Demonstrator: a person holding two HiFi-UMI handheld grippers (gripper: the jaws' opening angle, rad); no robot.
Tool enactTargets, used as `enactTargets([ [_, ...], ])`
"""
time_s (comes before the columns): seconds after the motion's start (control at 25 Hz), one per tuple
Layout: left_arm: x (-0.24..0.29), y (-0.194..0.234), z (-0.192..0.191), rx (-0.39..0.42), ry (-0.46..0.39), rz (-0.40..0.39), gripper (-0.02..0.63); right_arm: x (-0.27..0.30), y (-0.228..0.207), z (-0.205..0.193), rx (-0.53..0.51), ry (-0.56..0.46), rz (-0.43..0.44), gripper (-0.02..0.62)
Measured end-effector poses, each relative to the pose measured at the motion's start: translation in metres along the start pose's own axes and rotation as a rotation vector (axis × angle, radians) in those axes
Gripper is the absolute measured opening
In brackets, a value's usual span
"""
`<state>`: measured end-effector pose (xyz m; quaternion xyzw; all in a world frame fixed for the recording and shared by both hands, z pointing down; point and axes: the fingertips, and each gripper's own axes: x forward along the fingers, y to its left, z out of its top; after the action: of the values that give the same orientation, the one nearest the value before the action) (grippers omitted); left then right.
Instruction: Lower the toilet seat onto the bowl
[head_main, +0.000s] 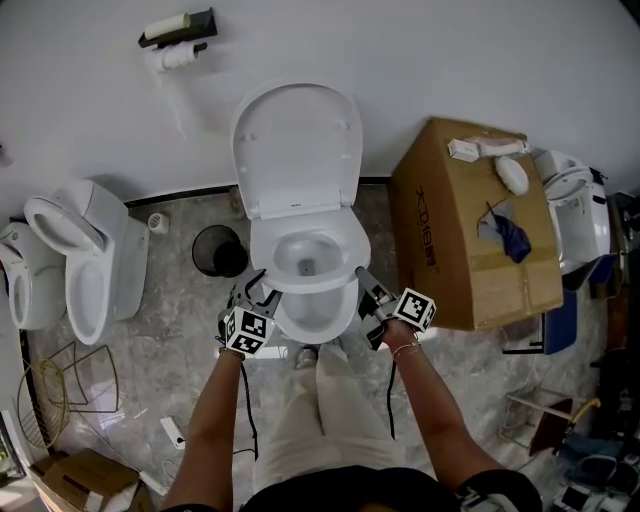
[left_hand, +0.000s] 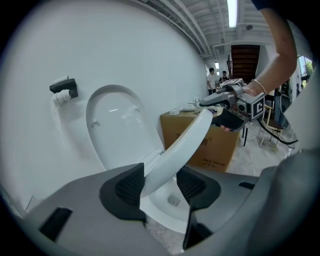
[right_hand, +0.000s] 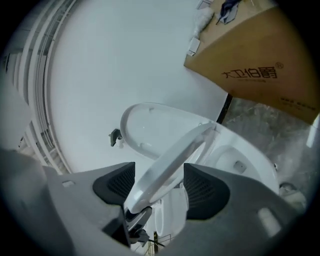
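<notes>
Left gripper view showed the left tongs (left_hand: 160, 186) clamped on the toilet seat (left_hand: 187, 142), which was tilted halfway above the bowl (left_hand: 167, 212). The right tongs (right_hand: 159, 187) straddled its opposite rim, pads standing slightly clear.

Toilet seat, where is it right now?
Head view centre: the toilet seat hangs half-lowered over the bowl, between the left gripper and the right gripper.

Head cam: overhead, steep down, whole toilet (head_main: 315, 320) and box (head_main: 450, 220) in frame. Left gripper view: low, right up against seat (left_hand: 175, 150), facing across to box, lid (left_hand: 115, 125) at left. Right gripper view: equally close, rolled, facing lid and wall (right_hand: 100, 65). All three share seat, lid, box.
</notes>
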<state>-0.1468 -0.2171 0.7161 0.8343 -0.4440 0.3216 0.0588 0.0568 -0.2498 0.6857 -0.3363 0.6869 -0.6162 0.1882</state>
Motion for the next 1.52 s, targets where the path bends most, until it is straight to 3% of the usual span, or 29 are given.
enactTargets([
  [0.12, -0.001, -0.008, -0.006, 0.032, 0.022, 0.018, 0.196, 0.003, -0.018, 0.004, 0.045, -0.014, -0.061, 0.287],
  [0.2, -0.004, -0.016, -0.007, 0.001, 0.025, 0.032, 0.203, 0.004, -0.026, 0.001, 0.065, -0.007, -0.114, 0.261],
  [0.28, -0.01, -0.027, -0.013, -0.113, 0.023, 0.022, 0.321, 0.002, -0.028, -0.003, 0.053, 0.001, -0.15, 0.247],
  [0.4, -0.023, -0.039, -0.036, -0.395, 0.023, -0.006, 0.346, 0.0, -0.033, -0.008, 0.034, 0.024, -0.158, 0.221],
  [0.48, -0.03, -0.042, -0.052, -0.671, 0.004, -0.03, 0.37, -0.004, -0.039, -0.013, 0.034, 0.042, -0.164, 0.216],
  [0.56, -0.034, -0.044, -0.057, -0.947, -0.063, -0.068, 0.391, -0.01, -0.047, -0.019, 0.027, 0.056, -0.178, 0.212],
  [0.72, -0.034, -0.045, -0.058, -1.317, -0.208, -0.141, 0.399, -0.021, -0.063, -0.03, 0.018, 0.069, -0.207, 0.207],
  [0.84, -0.03, -0.041, -0.047, -1.637, -0.373, -0.225, 0.411, -0.027, -0.075, -0.038, 0.023, 0.079, -0.23, 0.207],
  [0.88, -0.028, -0.039, -0.055, -1.673, -0.374, -0.202, 0.411, -0.029, -0.079, -0.04, 0.019, 0.086, -0.239, 0.207],
  [0.96, -0.022, -0.04, -0.076, -1.663, -0.314, -0.142, 0.411, -0.033, -0.086, -0.046, 0.017, 0.104, -0.254, 0.207],
  [1.16, -0.001, -0.053, -0.091, -1.709, -0.239, -0.162, 0.403, -0.04, -0.107, -0.057, 0.057, 0.117, -0.274, 0.207],
  [1.2, 0.002, -0.055, -0.094, -1.714, -0.233, -0.16, 0.367, -0.041, -0.111, -0.06, 0.075, 0.113, -0.272, 0.207],
  [1.24, 0.003, -0.057, -0.099, -1.714, -0.225, -0.15, 0.272, -0.044, -0.115, -0.063, 0.098, 0.107, -0.267, 0.207],
  [1.32, 0.006, -0.062, -0.113, -1.713, -0.202, -0.121, 0.172, -0.049, -0.121, -0.069, 0.145, 0.097, -0.25, 0.207],
  [1.52, 0.01, -0.072, -0.131, -1.73, -0.201, -0.11, 0.153, -0.052, -0.137, -0.078, 0.176, 0.119, -0.23, 0.207],
])
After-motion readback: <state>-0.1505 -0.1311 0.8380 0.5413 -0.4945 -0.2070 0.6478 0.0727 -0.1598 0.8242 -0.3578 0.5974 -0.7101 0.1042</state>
